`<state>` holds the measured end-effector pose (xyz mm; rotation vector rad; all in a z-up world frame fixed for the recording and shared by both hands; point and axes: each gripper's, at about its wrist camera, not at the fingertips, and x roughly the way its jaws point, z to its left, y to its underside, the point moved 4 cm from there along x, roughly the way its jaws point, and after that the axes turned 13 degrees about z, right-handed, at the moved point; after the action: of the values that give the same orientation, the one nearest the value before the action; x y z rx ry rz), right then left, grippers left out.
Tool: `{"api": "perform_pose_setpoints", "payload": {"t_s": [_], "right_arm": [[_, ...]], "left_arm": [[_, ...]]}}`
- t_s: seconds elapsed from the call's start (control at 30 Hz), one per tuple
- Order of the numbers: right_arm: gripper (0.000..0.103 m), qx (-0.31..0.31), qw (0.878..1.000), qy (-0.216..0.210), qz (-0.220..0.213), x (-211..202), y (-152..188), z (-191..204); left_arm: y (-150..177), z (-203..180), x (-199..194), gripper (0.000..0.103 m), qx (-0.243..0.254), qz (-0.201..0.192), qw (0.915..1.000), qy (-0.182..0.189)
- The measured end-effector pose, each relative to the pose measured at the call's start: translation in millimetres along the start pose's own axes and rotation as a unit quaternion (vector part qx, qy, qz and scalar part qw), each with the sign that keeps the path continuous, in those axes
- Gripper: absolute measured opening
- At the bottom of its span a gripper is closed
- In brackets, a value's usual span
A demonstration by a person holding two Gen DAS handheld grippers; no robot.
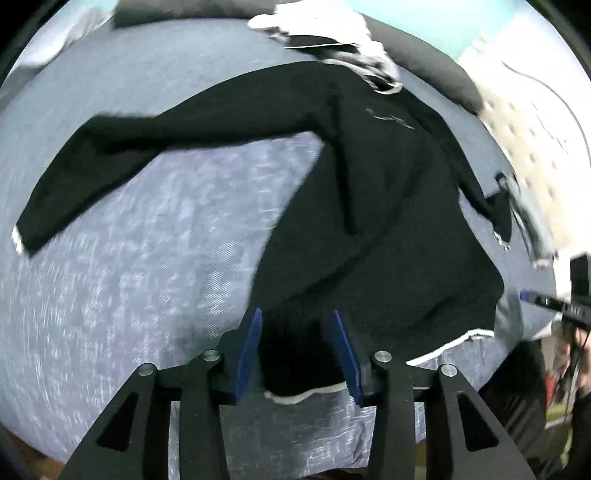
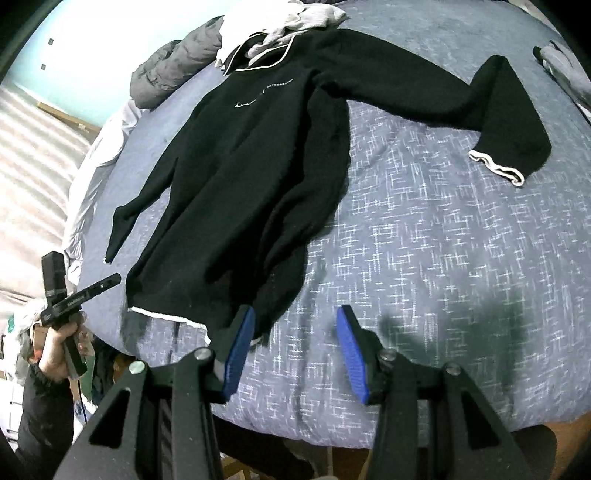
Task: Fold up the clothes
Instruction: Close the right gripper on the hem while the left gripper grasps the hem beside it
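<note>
A black sweater lies spread face up on a bed covered in a blue-grey quilt with white crosshatch marks. Its collar, edged in white, points to the far edge of the bed, where it touches a heap of grey and white clothes; its hem, also edged in white, lies at the near edge. One sleeve stretches out across the quilt toward the far right corner in the right wrist view, bent at the elbow, its white cuff turned up. The other sleeve lies close along the body on the left side, near the bed's left edge. A small line of white lettering crosses the chest.

The right claw stands wide, its blue pads apart; the left pad touches or overlaps the sweater's near hem corner, and only quilt shows between the pads. The left claw is also wide, set around the hem, with black cloth and its white edging lying between the blue pads; no grip shows. The left wrist view is blurred. In the right wrist view a hand holds the other tool beyond the bed's left edge.
</note>
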<state>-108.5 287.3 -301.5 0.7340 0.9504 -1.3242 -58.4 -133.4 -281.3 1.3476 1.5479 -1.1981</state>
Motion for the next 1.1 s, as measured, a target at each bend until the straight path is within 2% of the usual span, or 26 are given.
{"api": "perform_pose_setpoints", "payload": {"t_s": [0.17,0.33,0.5,0.6,0.67,0.7,0.73,0.8,0.97,1.1], "right_arm": [[0.049,0.003,1.0,-0.001,0.02,22,-3,11],[0.049,0.008,0.999,0.002,0.039,45,-7,14],[0.049,0.003,0.999,-0.003,0.051,63,-13,21],[0.049,0.001,0.998,0.002,0.06,75,-15,22],[0.042,-0.003,0.998,-0.001,0.058,79,-13,21],[0.025,-0.006,0.998,-0.002,0.056,81,-13,21],[0.014,-0.009,0.998,-0.004,0.055,83,-12,21],[0.007,-0.019,0.999,-0.005,0.046,77,-10,21],[0.005,-0.036,0.999,-0.006,0.004,41,-8,15],[0.005,-0.036,0.999,-0.007,-0.03,-5,-1,-5]], "left_arm": [[-7,-16,19,0.048,0.028,0.013,0.9993,-0.019],[-9,-14,36,0.048,0.038,0.034,0.9985,-0.017],[-4,-15,46,0.047,0.046,0.04,0.998,-0.016],[-2,-12,49,0.04,0.04,0.041,0.9984,-0.008],[-1,-8,51,0.034,0.035,0.041,0.9985,-0.009],[-1,-6,51,0.033,0.033,0.042,0.9985,-0.009],[-1,-5,50,0.033,0.031,0.042,0.9986,-0.008],[0,-3,47,0.033,0.027,0.038,0.9989,-0.008],[-3,5,38,0.035,0.007,0.037,0.9991,-0.018],[-2,2,35,0.048,0.012,0.039,0.9991,-0.012]]}}
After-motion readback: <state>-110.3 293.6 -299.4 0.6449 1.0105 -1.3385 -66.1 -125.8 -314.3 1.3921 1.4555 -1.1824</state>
